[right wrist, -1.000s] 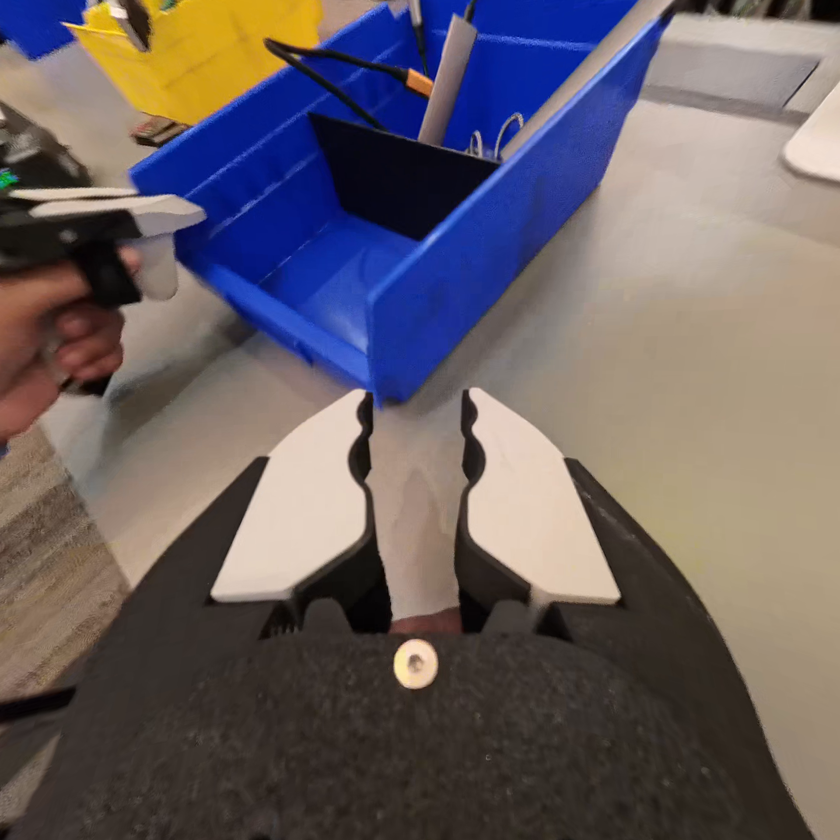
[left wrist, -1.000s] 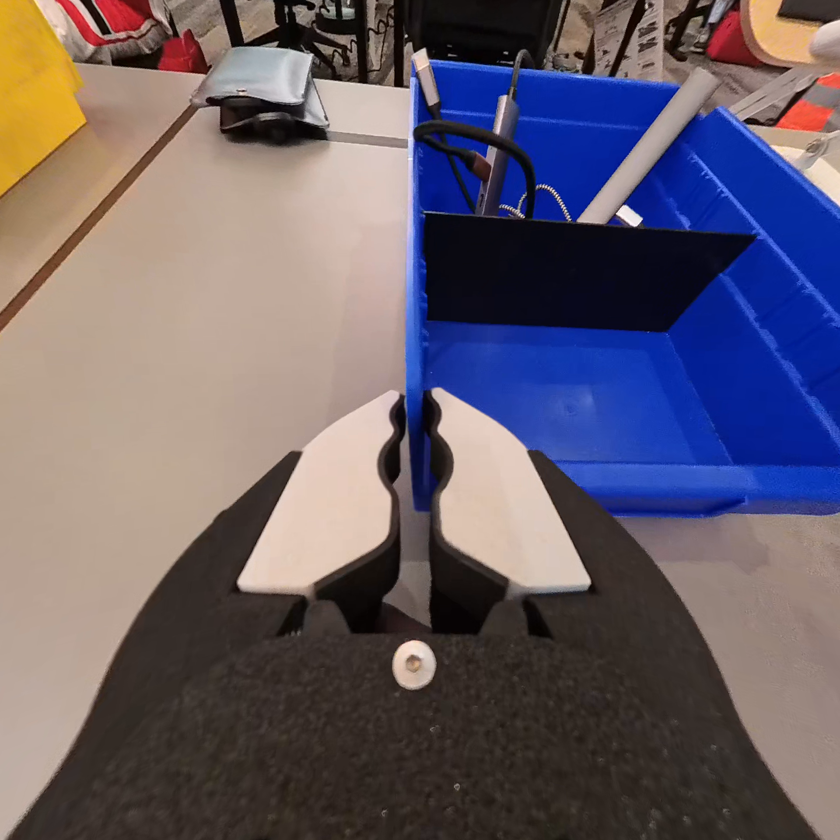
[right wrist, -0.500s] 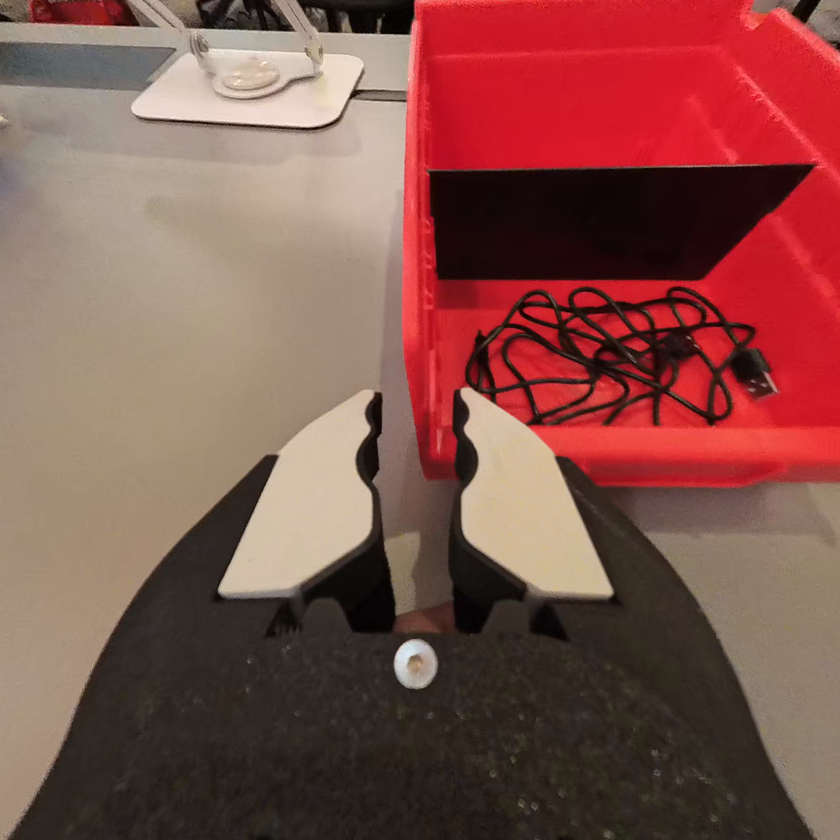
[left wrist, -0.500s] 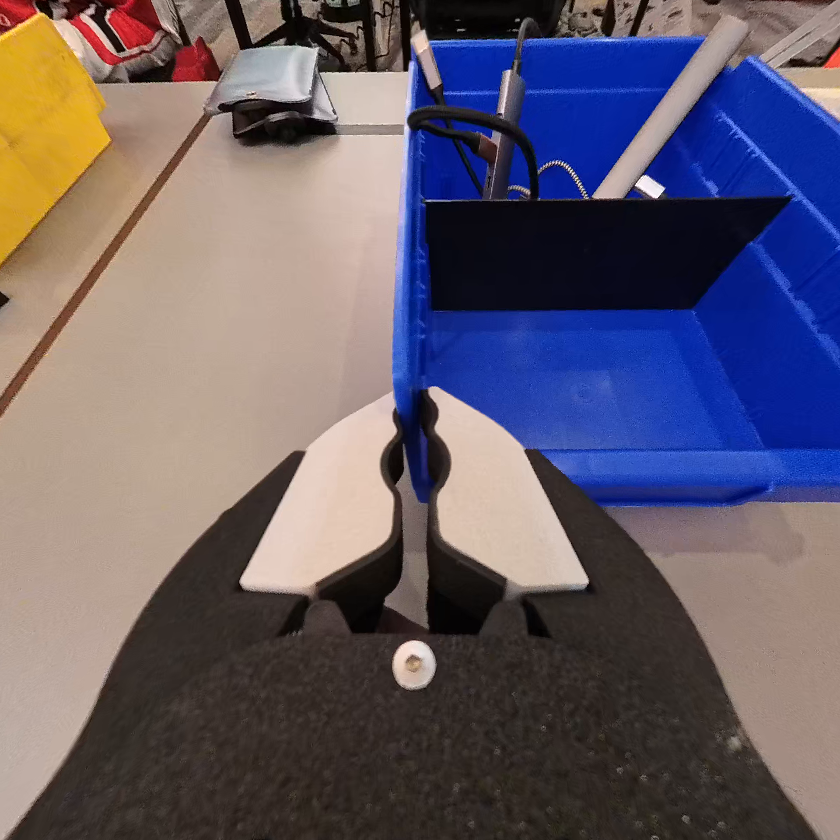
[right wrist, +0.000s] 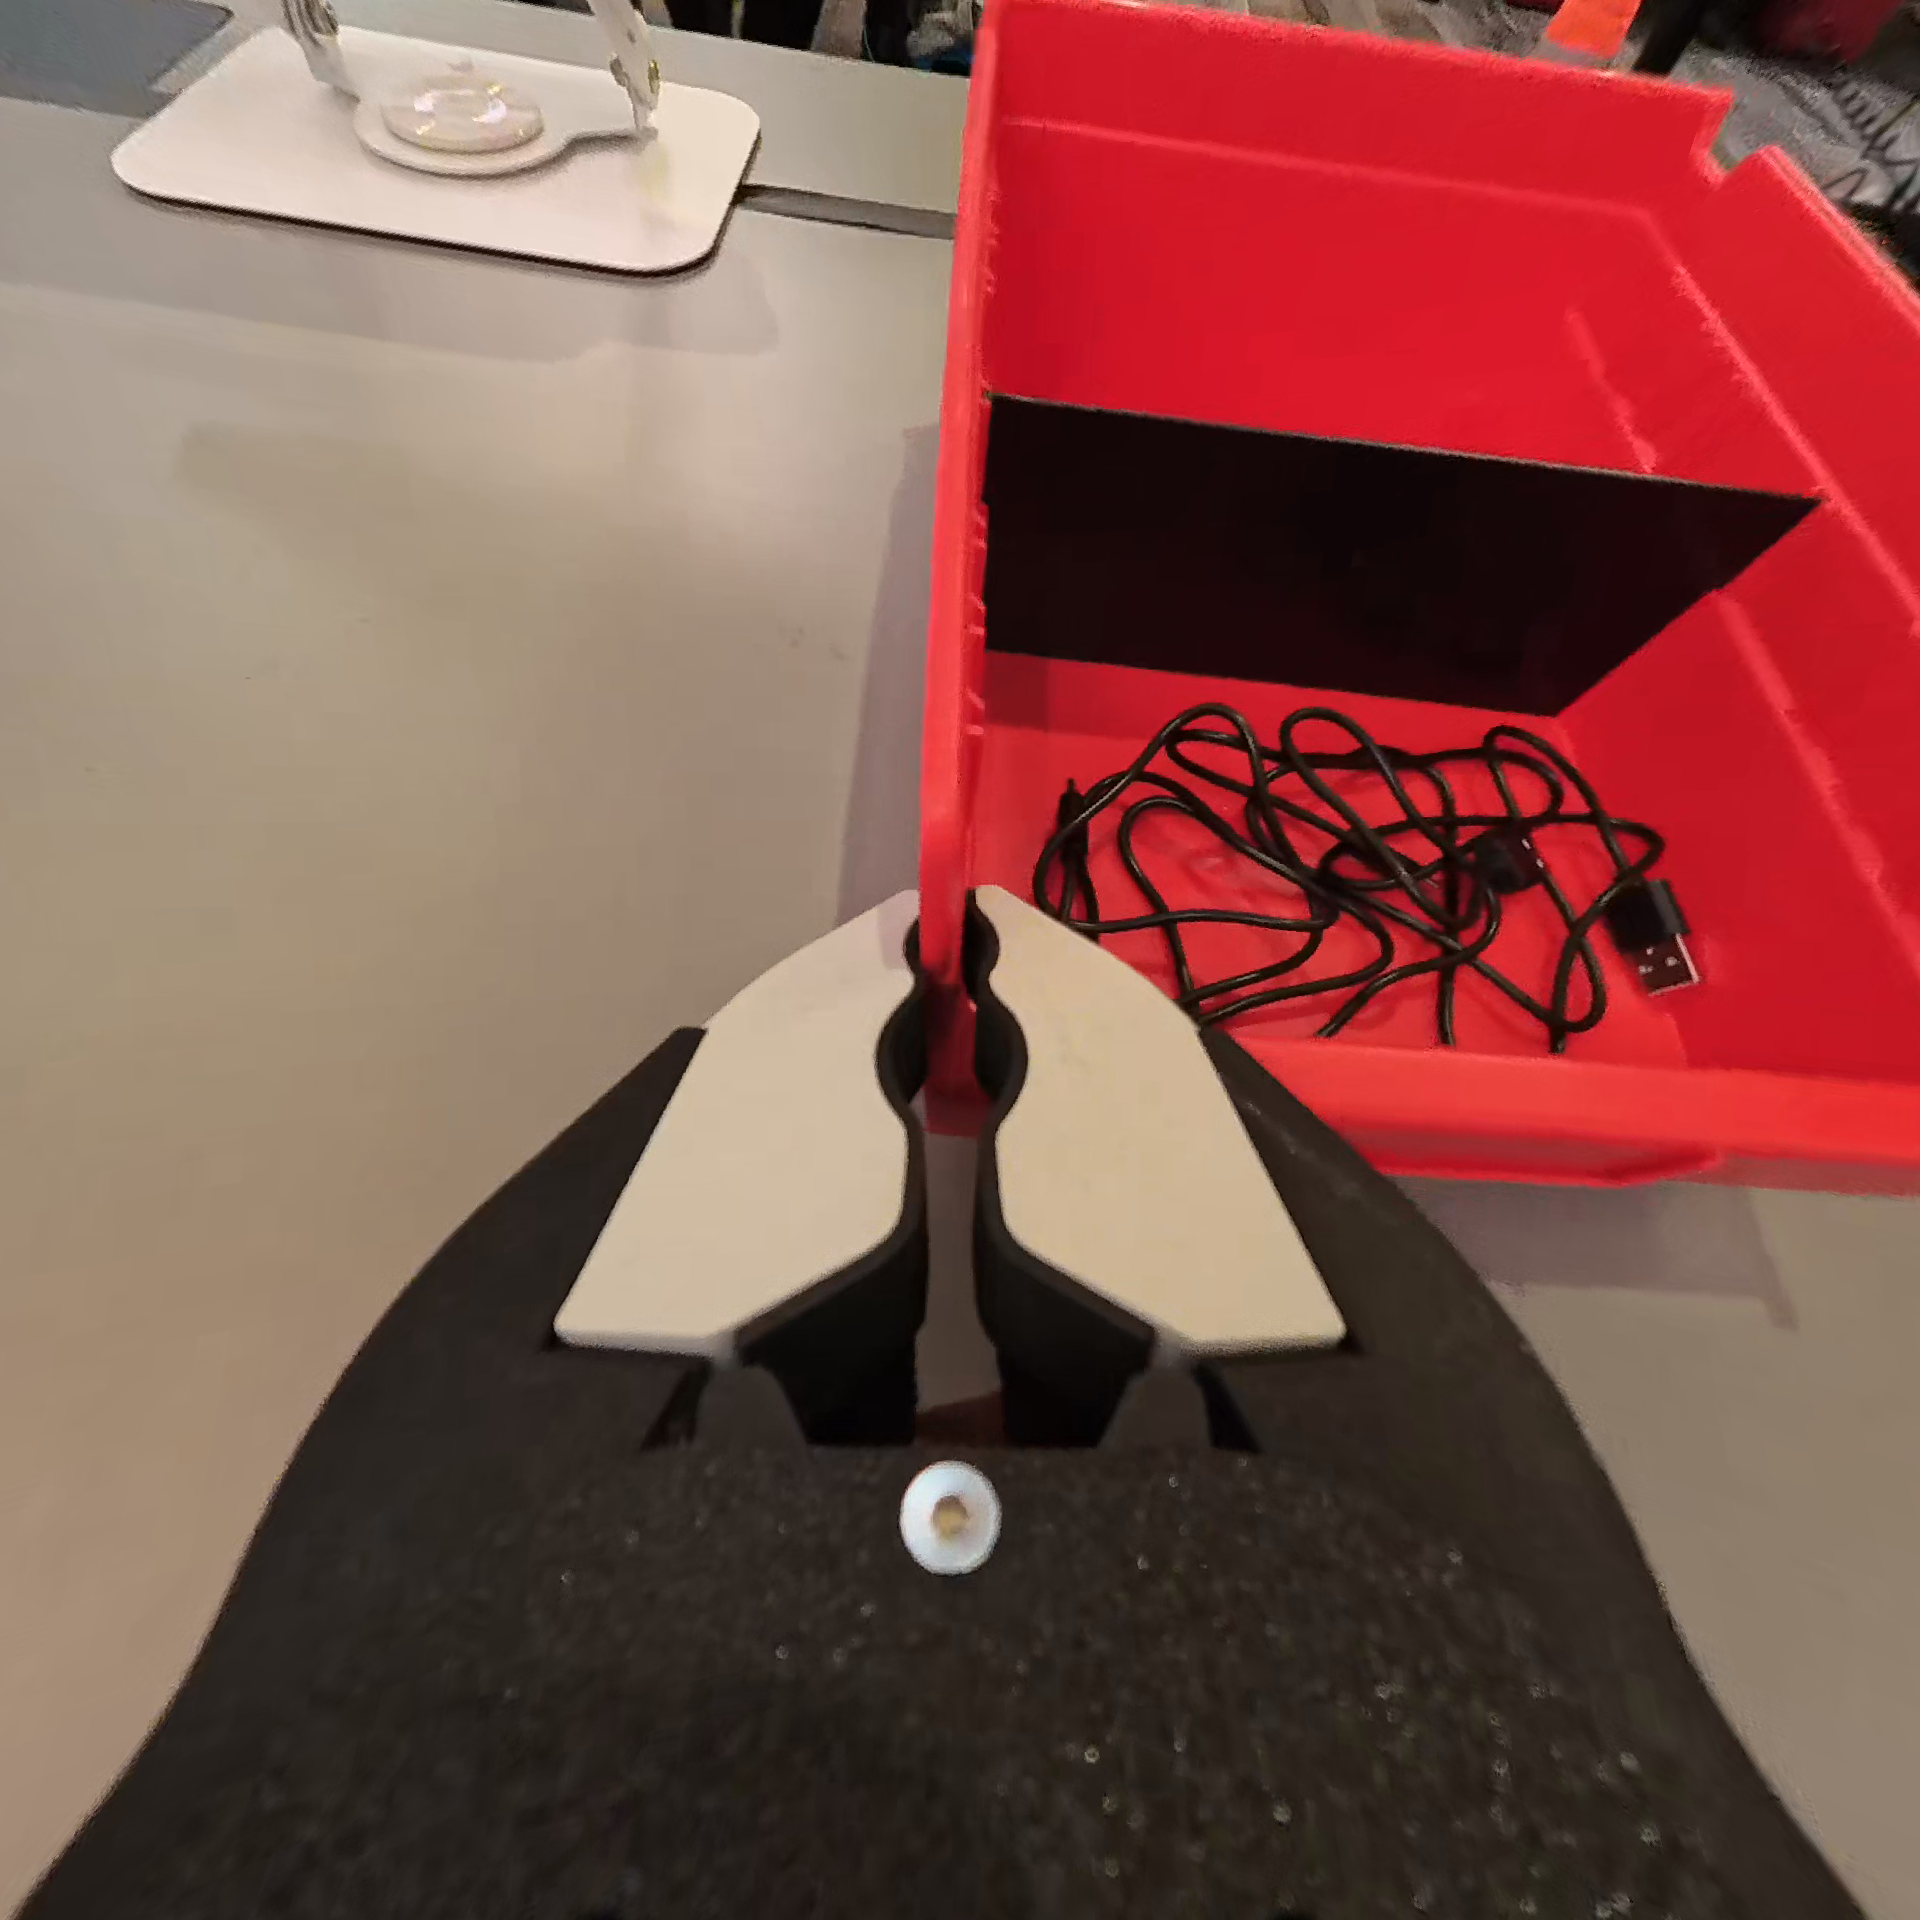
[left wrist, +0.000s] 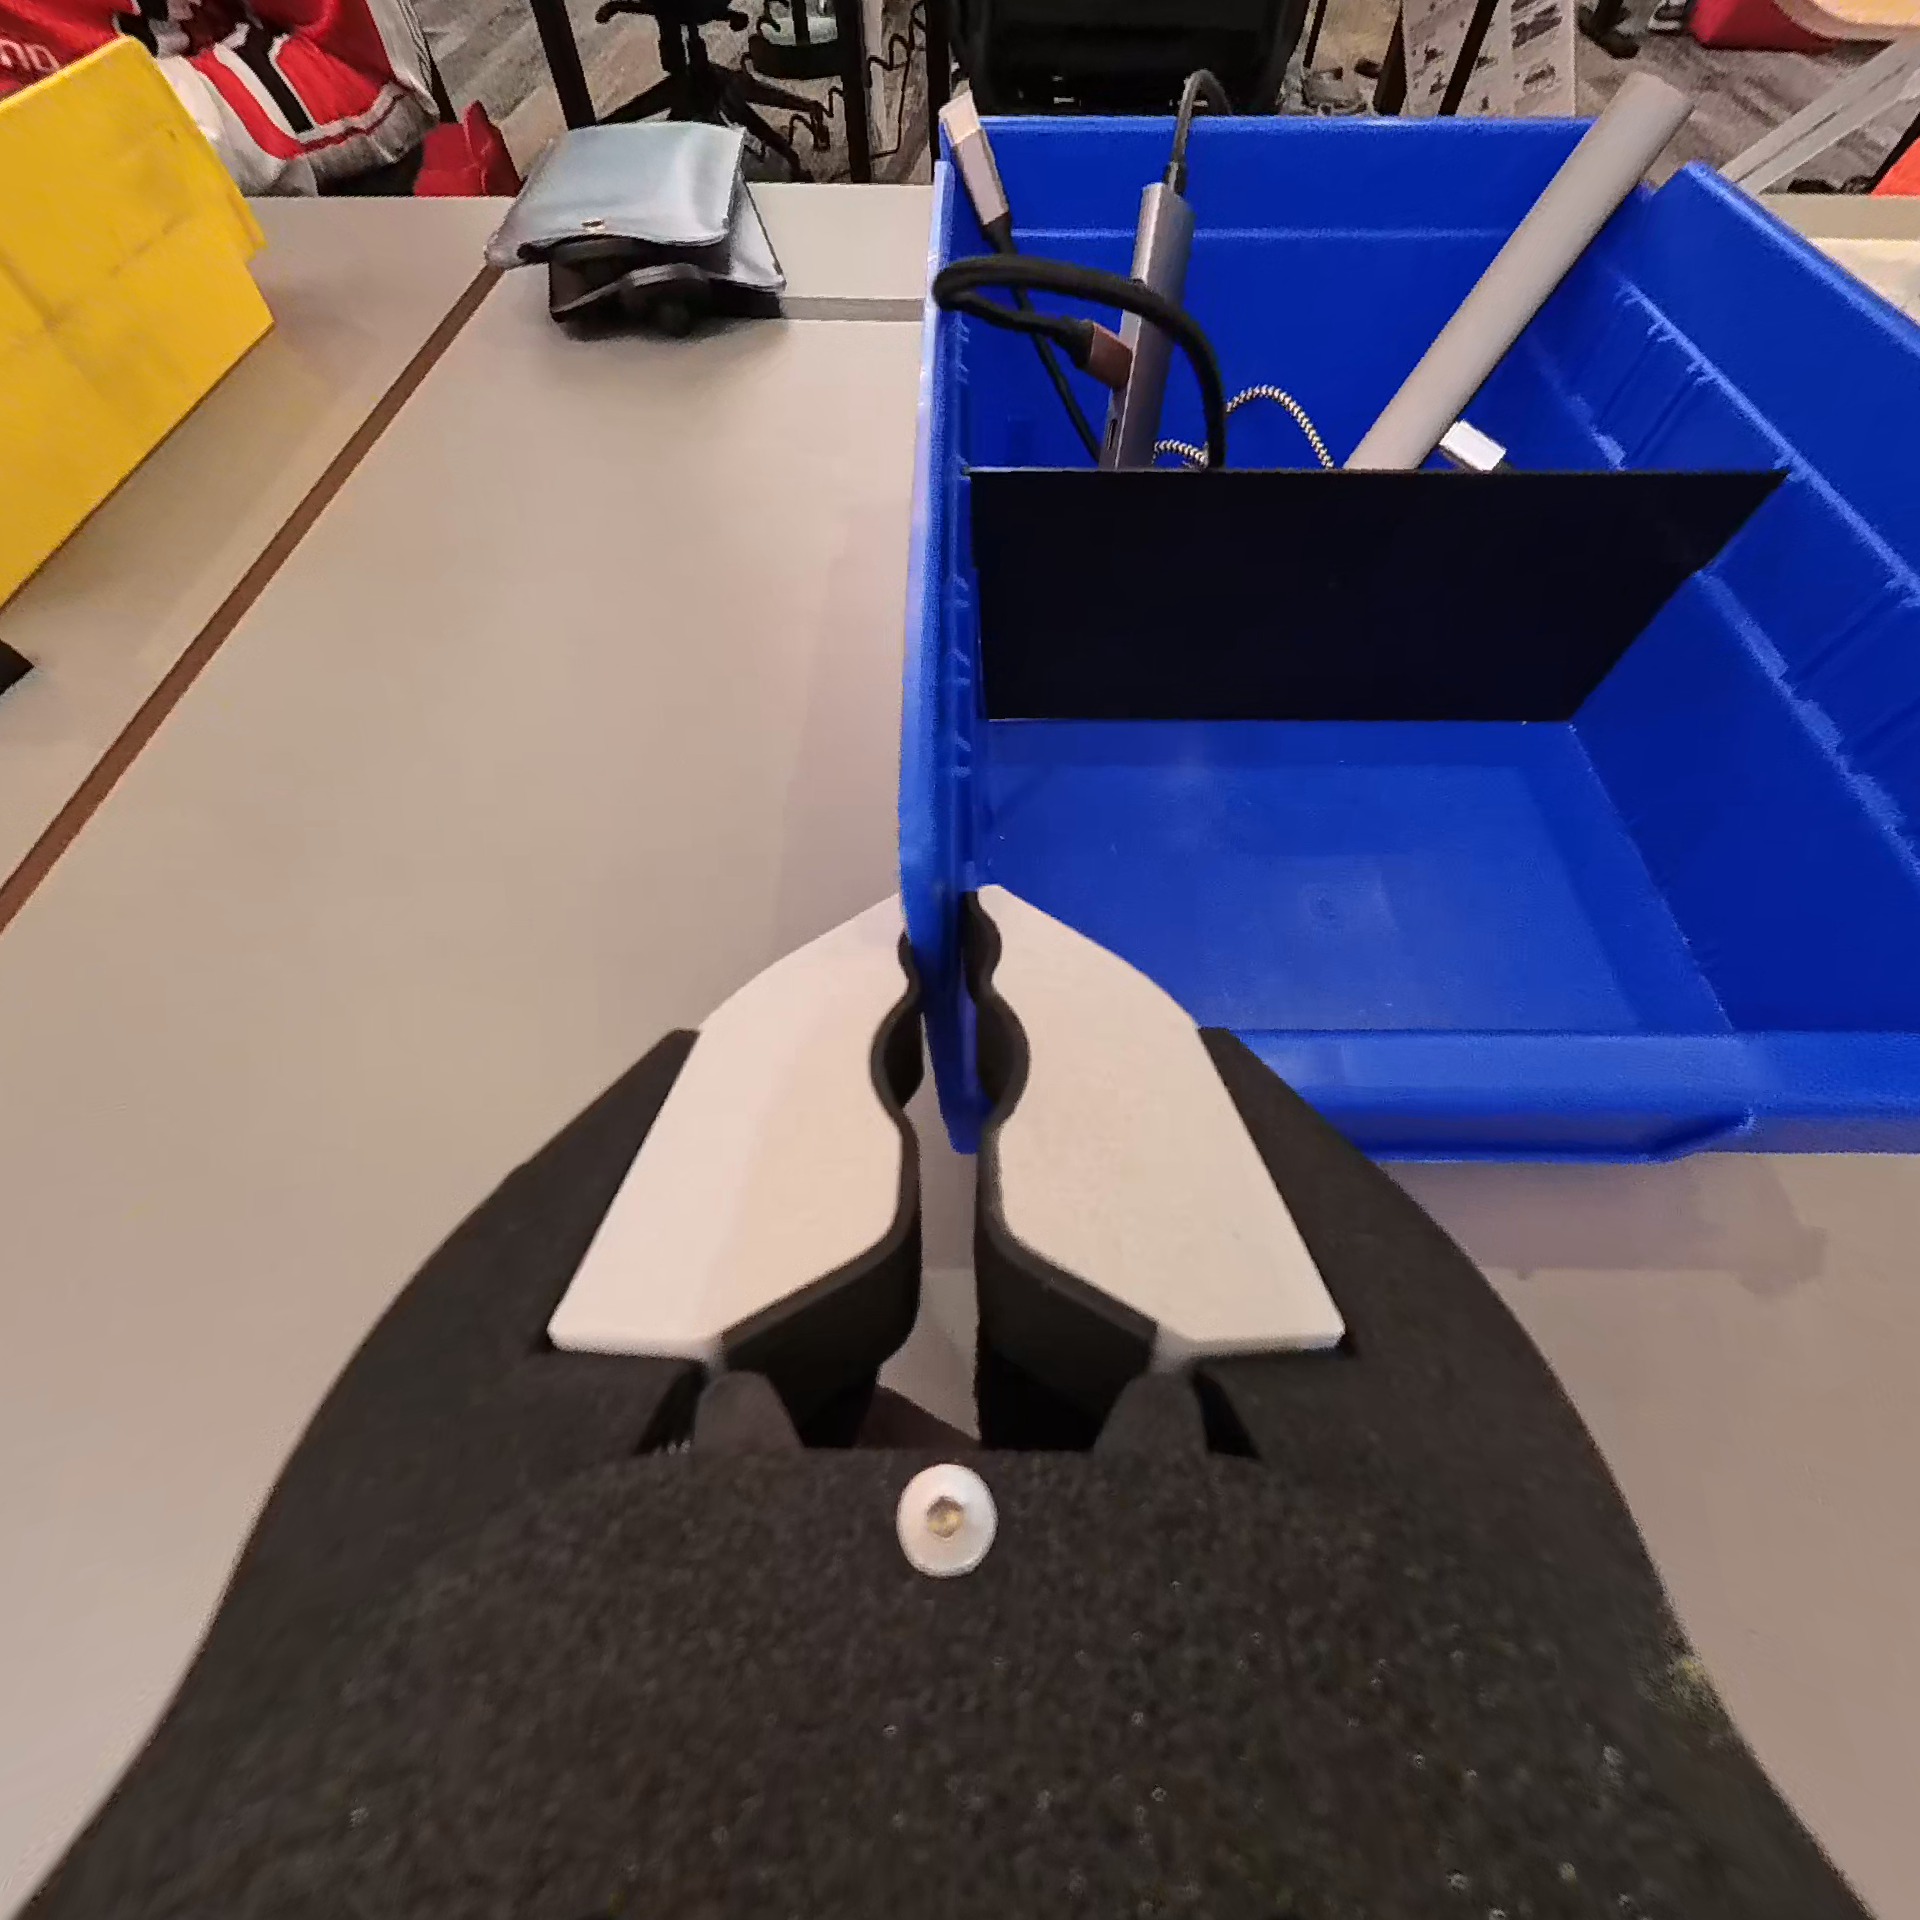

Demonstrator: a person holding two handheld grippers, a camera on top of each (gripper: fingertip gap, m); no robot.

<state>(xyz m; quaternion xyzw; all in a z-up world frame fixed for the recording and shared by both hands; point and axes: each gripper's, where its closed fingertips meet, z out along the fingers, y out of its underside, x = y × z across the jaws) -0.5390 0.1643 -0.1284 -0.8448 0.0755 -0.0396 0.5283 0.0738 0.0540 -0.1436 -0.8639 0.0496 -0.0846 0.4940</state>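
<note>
Left wrist view has the left gripper (left wrist: 943,925) pinched down on the near-left corner wall of the blue bin (left wrist: 1766,644), one finger outside, one inside, gap just the wall's thickness. Honestly that's a thin bite on slick plastic, so my guess is the bin could twist or slip out if it gets tugged sideways, and the stuff standing behind the black divider (left wrist: 1351,592) in the upper middle of the frame, the grey tube (left wrist: 1517,281), the hub stick (left wrist: 1143,312) and black cables (left wrist: 1049,291), could flop over the rim.

Right wrist view is the same deal: right gripper (right wrist: 943,925) nearly closed, clamped on the near-left corner of the red bin (right wrist: 1351,260). A tangled black USB cable (right wrist: 1351,873) lies loose in the front compartment at centre right, so a jerk might spill it.

Also around: yellow bin (left wrist: 114,312) and grey pouch (left wrist: 644,218) upper left on the table (left wrist: 520,675), white stand base (right wrist: 436,166) upper left in the right view.
</note>
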